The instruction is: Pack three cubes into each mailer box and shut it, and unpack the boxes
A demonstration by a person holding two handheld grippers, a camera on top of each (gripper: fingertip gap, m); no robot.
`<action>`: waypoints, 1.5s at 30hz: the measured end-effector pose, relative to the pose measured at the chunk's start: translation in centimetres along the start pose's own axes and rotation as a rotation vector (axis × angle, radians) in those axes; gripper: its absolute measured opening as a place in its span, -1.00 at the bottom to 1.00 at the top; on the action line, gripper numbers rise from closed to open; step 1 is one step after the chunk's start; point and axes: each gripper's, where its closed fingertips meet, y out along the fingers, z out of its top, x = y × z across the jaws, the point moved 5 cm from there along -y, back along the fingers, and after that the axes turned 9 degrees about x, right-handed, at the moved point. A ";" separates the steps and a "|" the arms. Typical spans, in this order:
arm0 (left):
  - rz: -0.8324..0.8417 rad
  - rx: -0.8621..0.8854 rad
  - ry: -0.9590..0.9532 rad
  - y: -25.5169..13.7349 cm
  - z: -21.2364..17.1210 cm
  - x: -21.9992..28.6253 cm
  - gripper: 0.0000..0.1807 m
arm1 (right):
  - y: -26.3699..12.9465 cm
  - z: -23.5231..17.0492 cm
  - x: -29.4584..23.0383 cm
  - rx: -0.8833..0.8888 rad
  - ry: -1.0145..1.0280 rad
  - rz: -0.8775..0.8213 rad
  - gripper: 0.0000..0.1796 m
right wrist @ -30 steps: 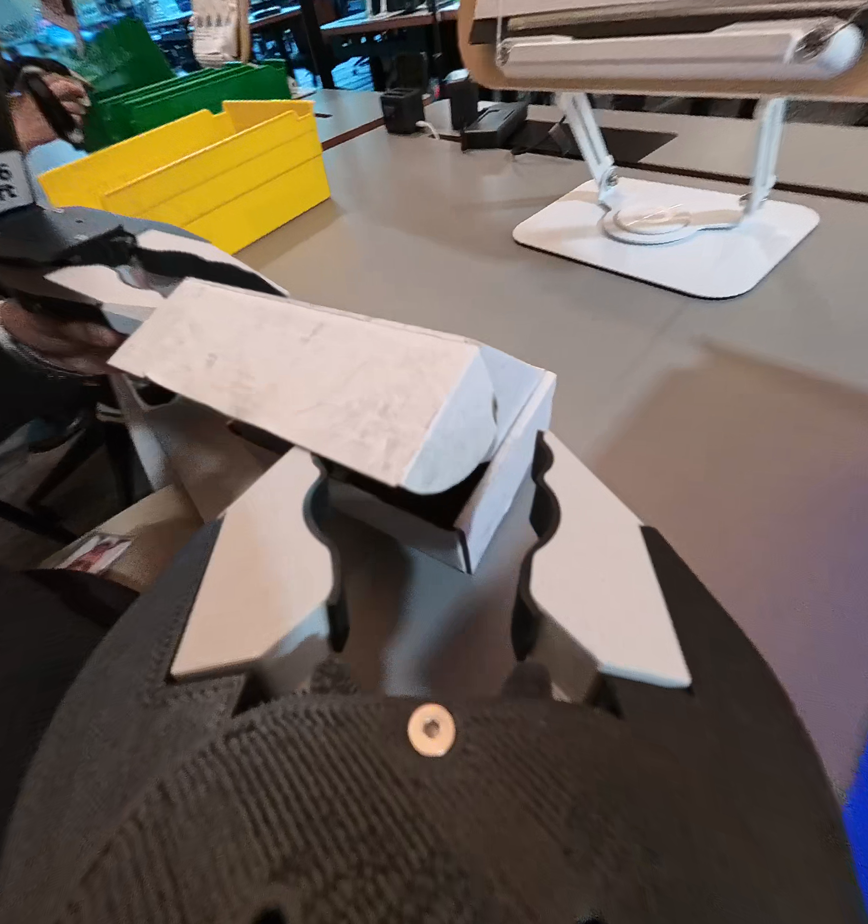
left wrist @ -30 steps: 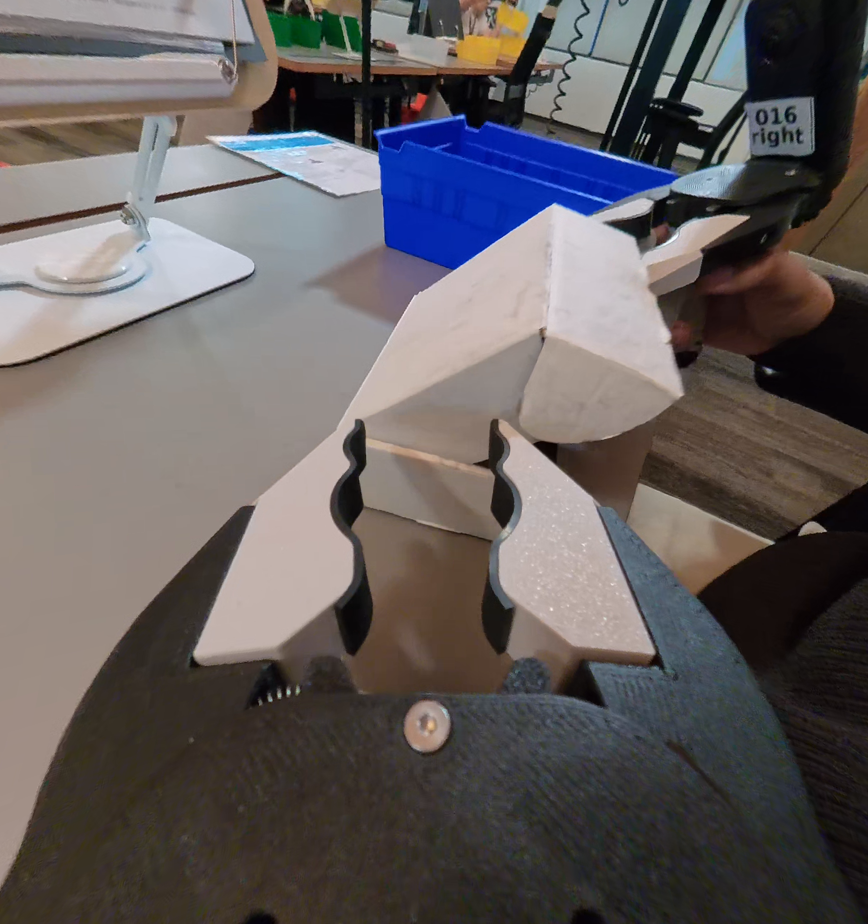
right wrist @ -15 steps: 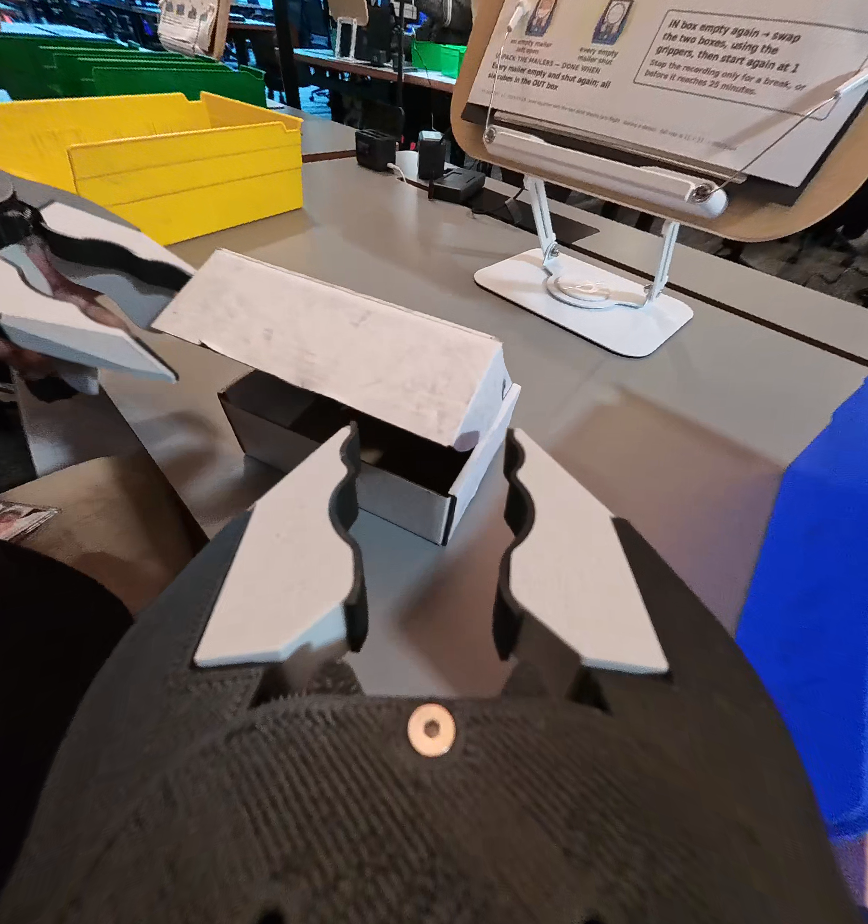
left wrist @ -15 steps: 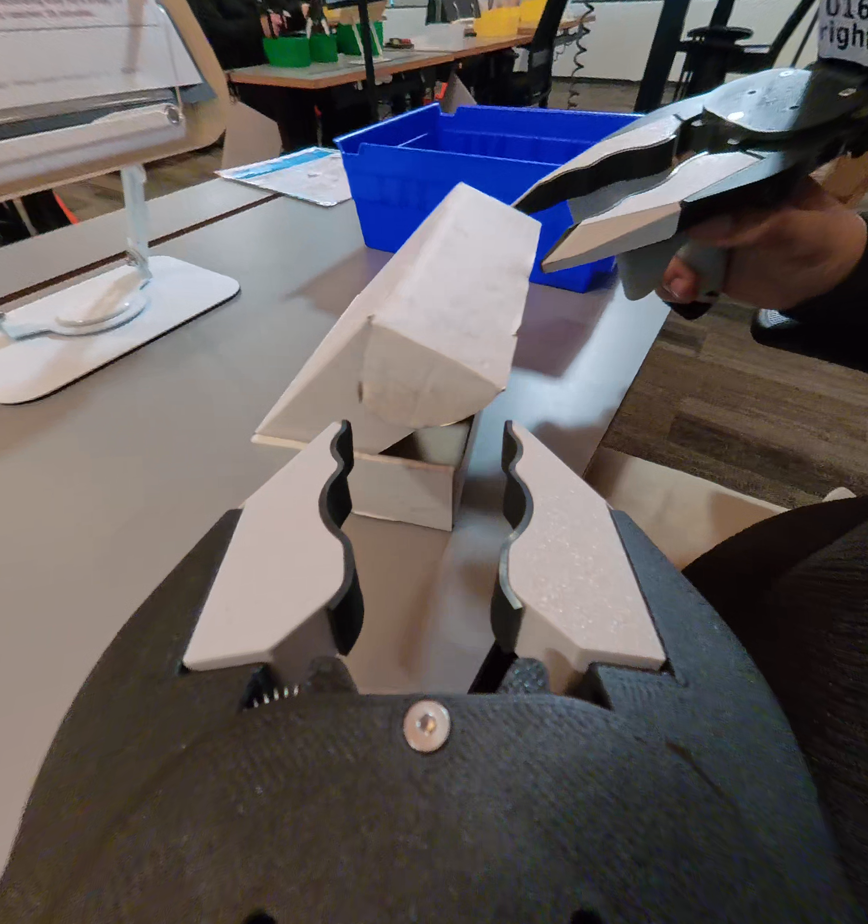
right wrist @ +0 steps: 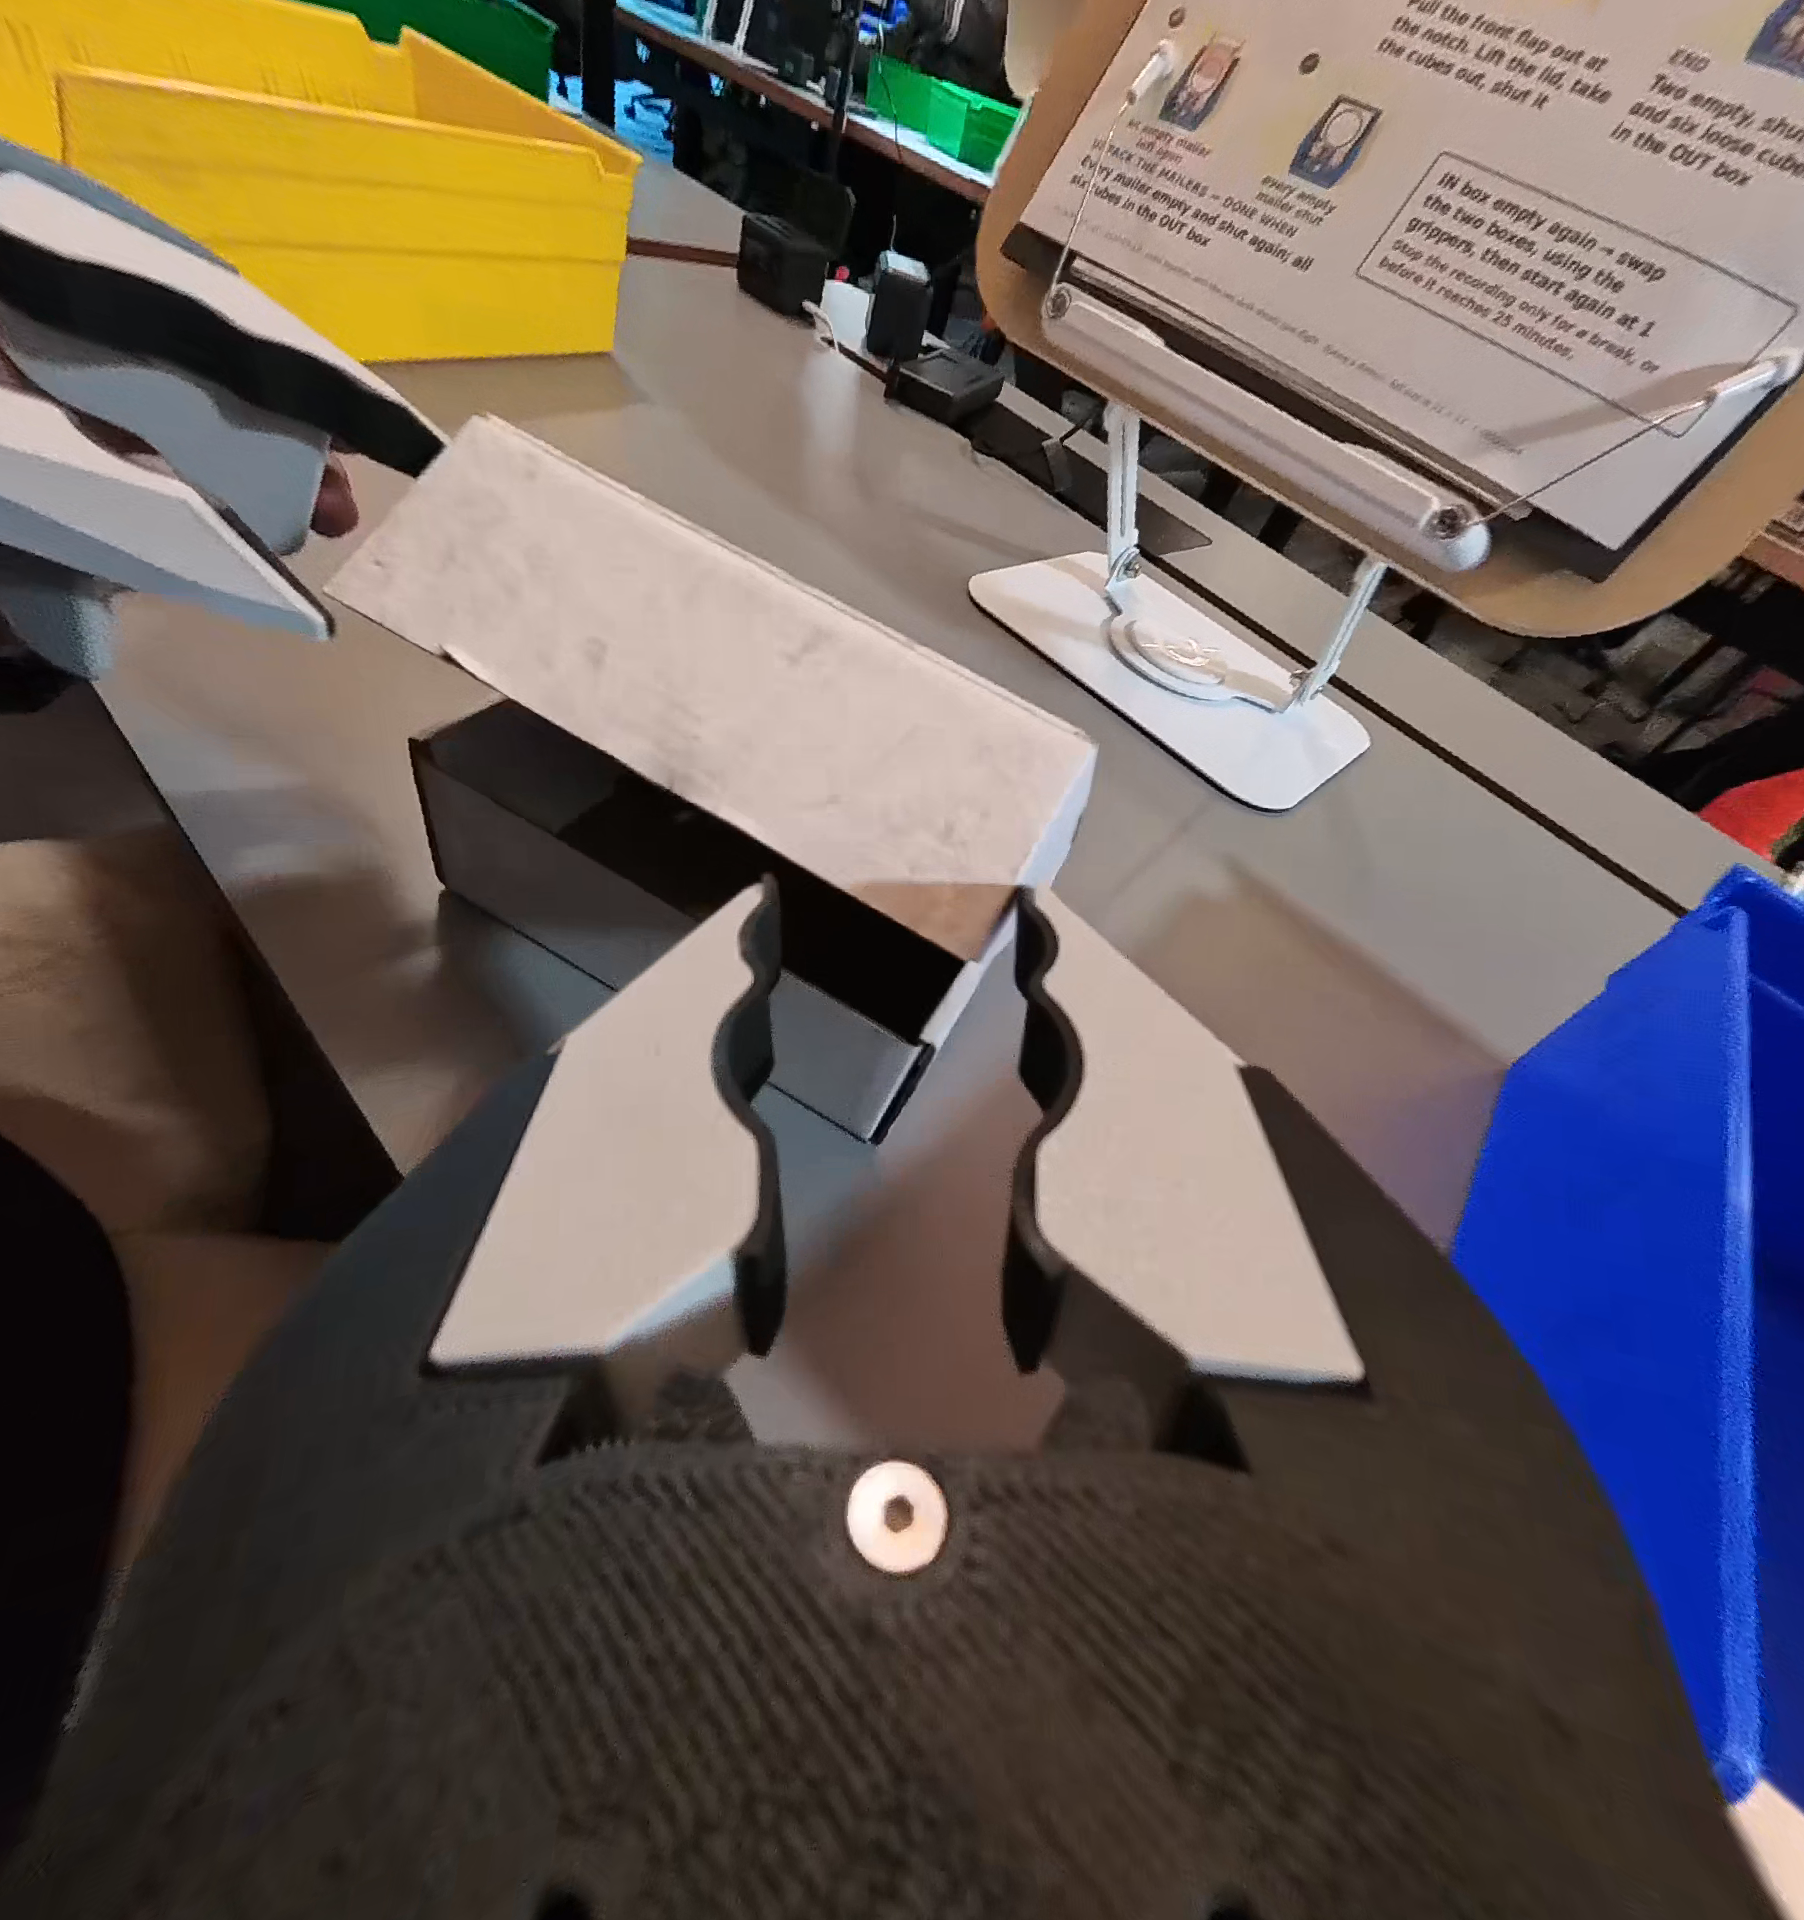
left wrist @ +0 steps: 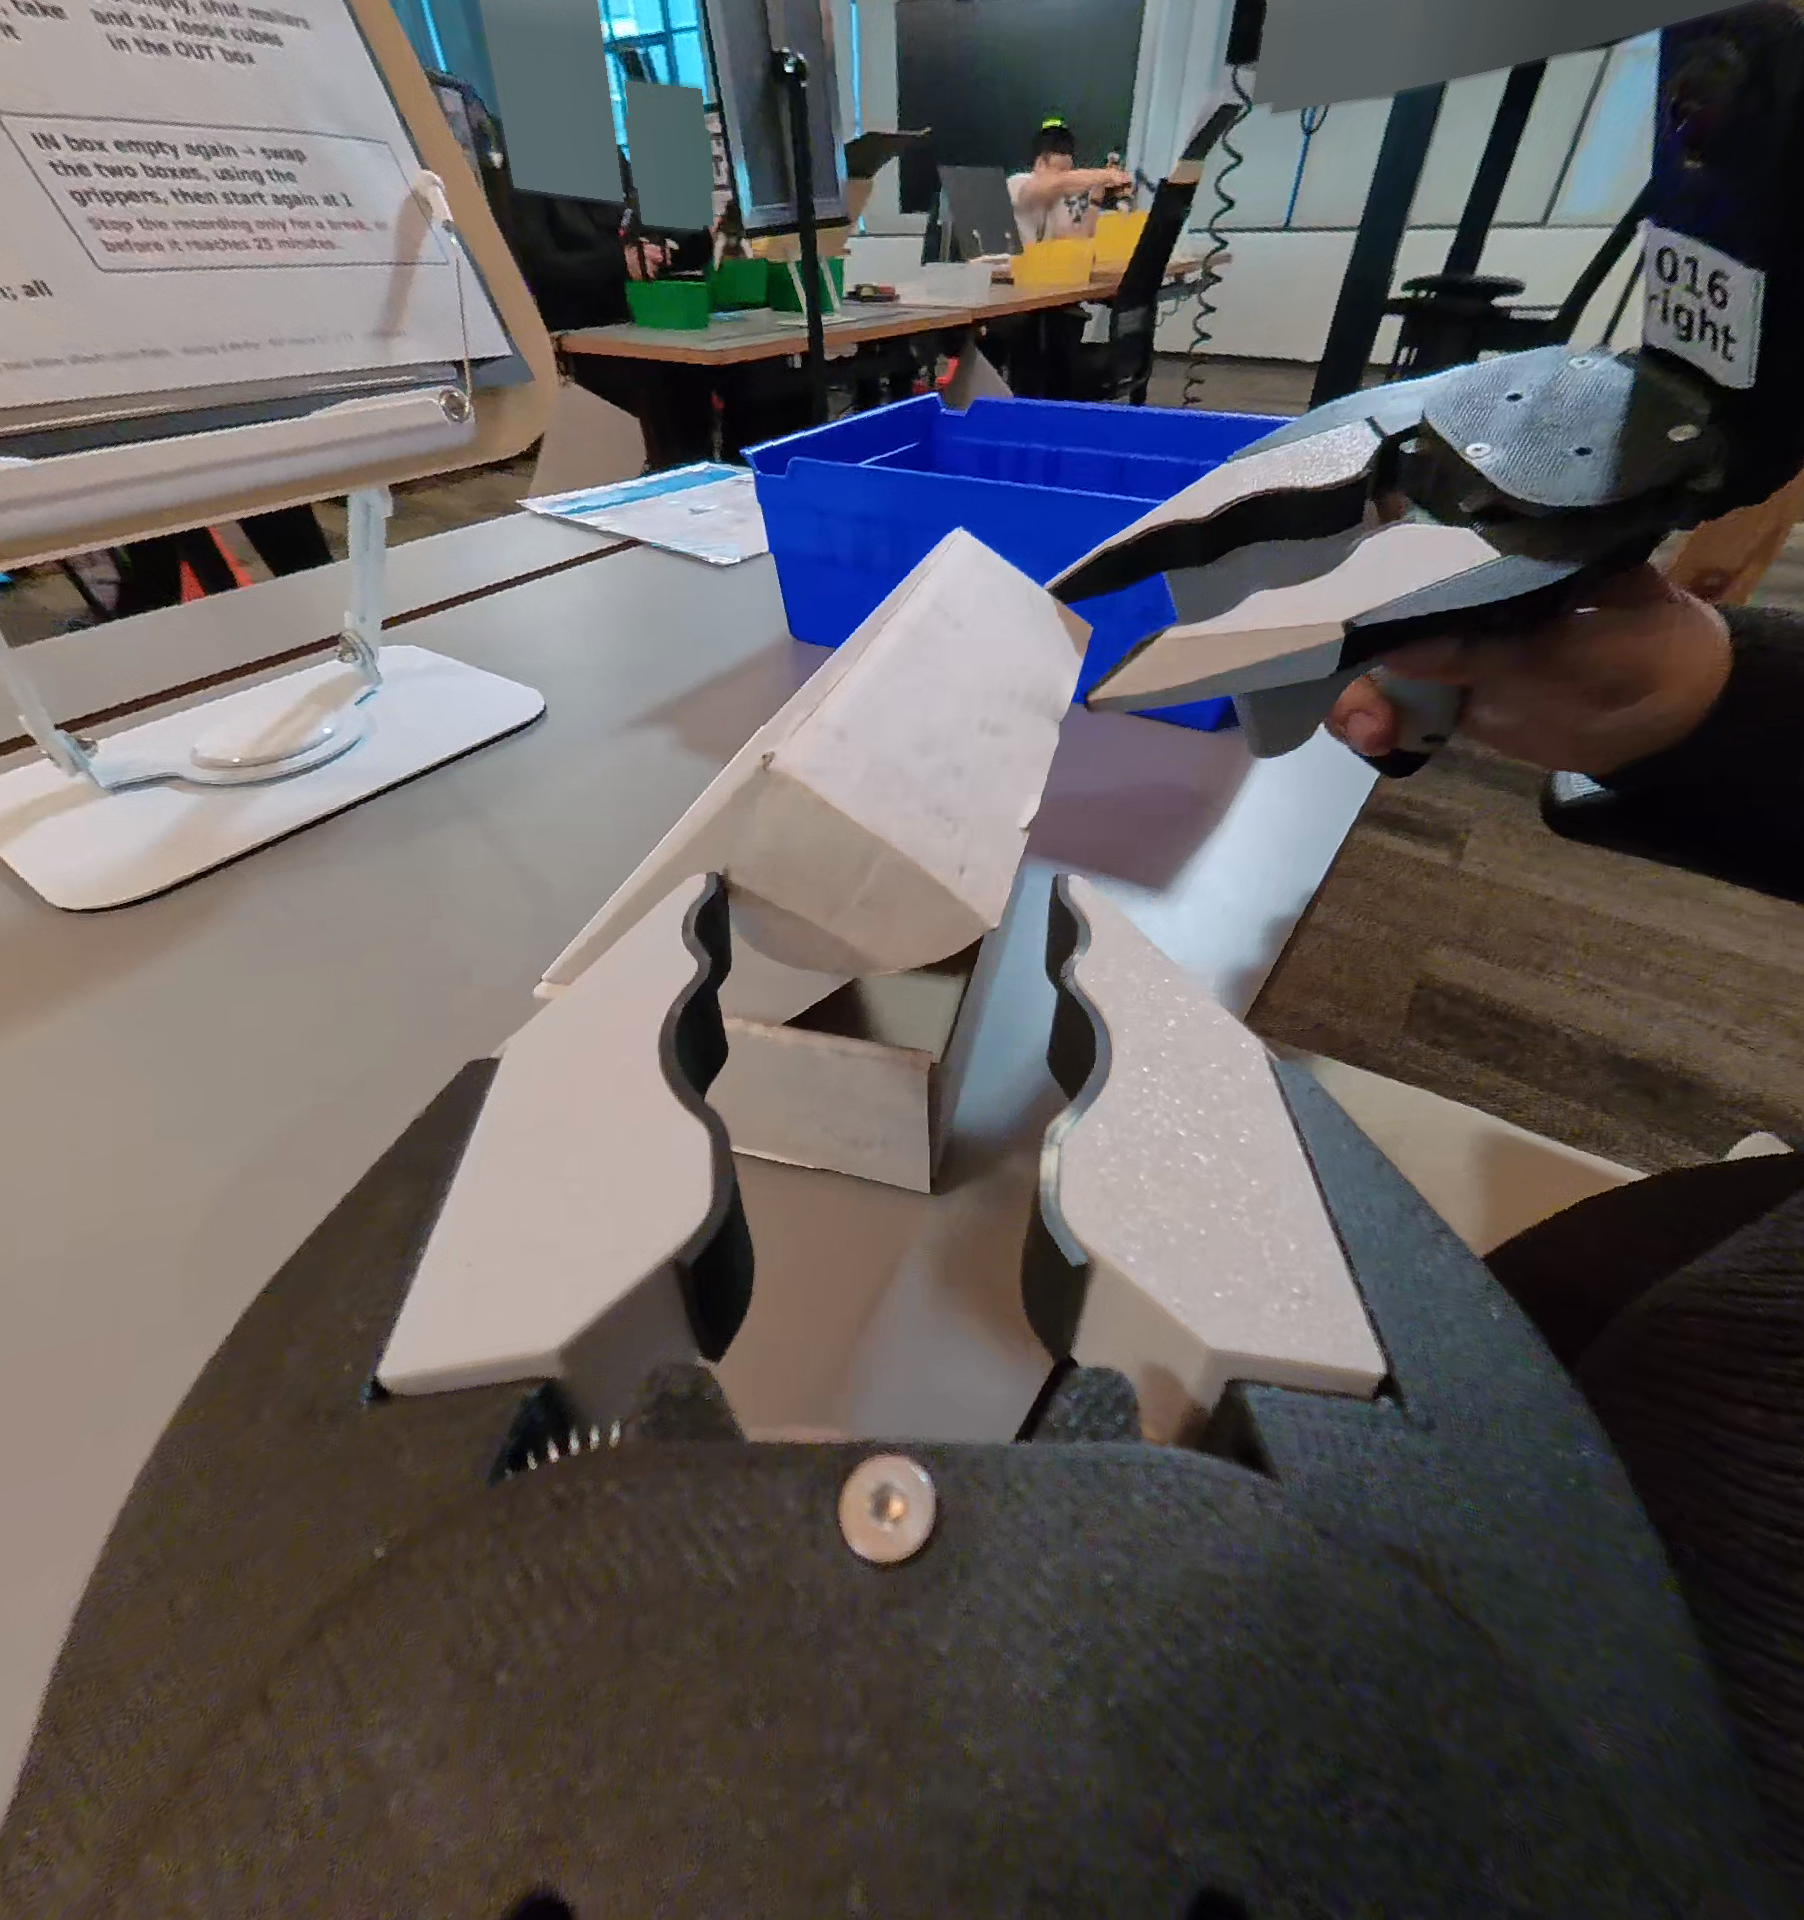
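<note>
While both tools gape, the mailer box [left wrist: 877, 790] sits half-lidded.

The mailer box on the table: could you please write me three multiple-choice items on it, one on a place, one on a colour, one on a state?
1. Where does the mailer box sit?
A. inside the yellow bin
B. on the grey table, near its front edge
C. on the document stand's base

2. What colour is the bin behind the box in the left wrist view?
A. blue
B. red
C. white

3. How does the lid stand?
A. fully shut and tucked
B. torn off and lying on the floor
C. partly raised, leaving a dark gap over the tray

Answers: 1 B, the tray rests on the table between both grippers. 2 A, the bin is plainly blue. 3 C, the lid slopes above the tray; the left gripper and the right gripper are both open and hold nothing.
</note>
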 end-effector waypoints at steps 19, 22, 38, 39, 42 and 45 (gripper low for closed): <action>0.074 0.008 0.082 0.0 0.3 0.4 -0.45 | -0.4 1.0 0.1 0.012 -0.223 -0.071 -0.88; 0.073 0.011 0.089 0.0 0.4 0.5 -0.46 | -0.6 1.0 0.2 -0.005 -0.173 -0.059 -0.89; 0.132 0.052 0.265 -0.8 1.2 0.1 -0.71 | -0.9 1.4 0.2 -0.042 -0.044 -0.059 -0.92; 0.135 0.060 0.281 -0.9 1.3 0.2 -0.71 | -0.8 1.4 0.3 -0.047 -0.045 -0.066 -0.93; 0.124 0.049 0.297 -0.8 1.2 0.4 -0.71 | -0.8 1.3 0.3 -0.057 -0.033 -0.079 -0.93; 0.114 0.016 0.287 -0.7 0.7 0.4 -0.71 | -0.7 1.3 0.4 -0.062 -0.030 -0.091 -0.94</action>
